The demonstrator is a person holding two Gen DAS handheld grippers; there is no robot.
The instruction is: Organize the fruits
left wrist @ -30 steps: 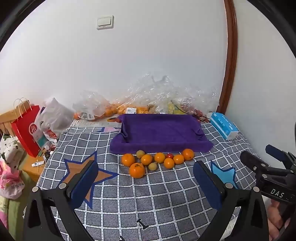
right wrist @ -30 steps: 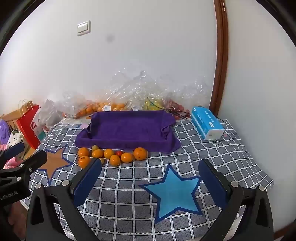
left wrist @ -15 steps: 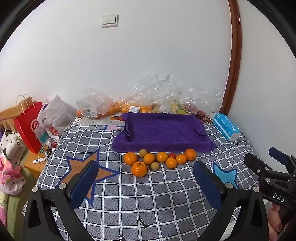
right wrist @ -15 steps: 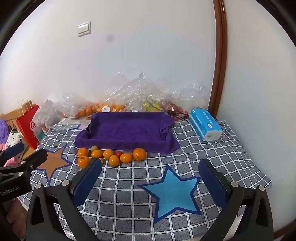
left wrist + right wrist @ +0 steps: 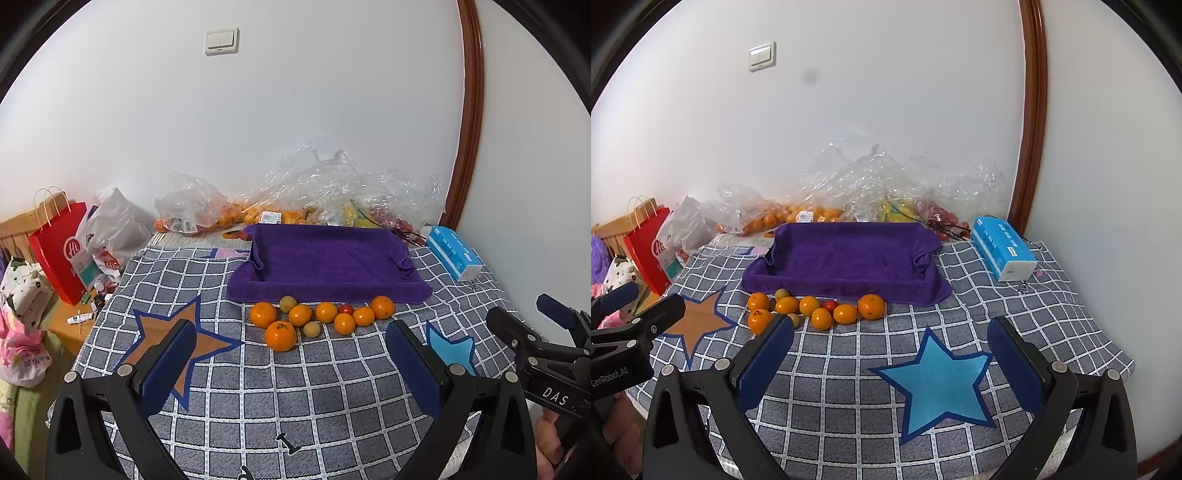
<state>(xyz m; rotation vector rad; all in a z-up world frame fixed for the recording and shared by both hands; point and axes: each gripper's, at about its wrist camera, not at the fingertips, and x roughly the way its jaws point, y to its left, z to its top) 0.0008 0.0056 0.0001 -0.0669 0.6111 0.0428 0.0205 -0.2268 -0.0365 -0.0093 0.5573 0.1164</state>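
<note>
Several oranges [image 5: 280, 335] [image 5: 871, 306], two small yellow-green fruits [image 5: 287, 304] [image 5: 781, 294] and a small red tomato [image 5: 345, 309] [image 5: 829, 305] lie in a loose row on the checked cloth, just in front of a tray draped in a purple towel [image 5: 325, 258] [image 5: 846, 258]. My left gripper [image 5: 291, 365] is open and empty, well short of the fruit. My right gripper [image 5: 890, 365] is open and empty, above the blue star, to the right of the fruit row.
Clear plastic bags of fruit [image 5: 314, 199] [image 5: 871, 192] pile against the back wall. A blue tissue pack [image 5: 452, 253] [image 5: 1003, 249] lies at the right of the tray. A red paper bag [image 5: 59, 247] and clutter stand off the table's left edge.
Both views have drifted slightly; the fruit row sits a little lower in the left wrist view. Nothing on the table has moved and both grippers stay open.
</note>
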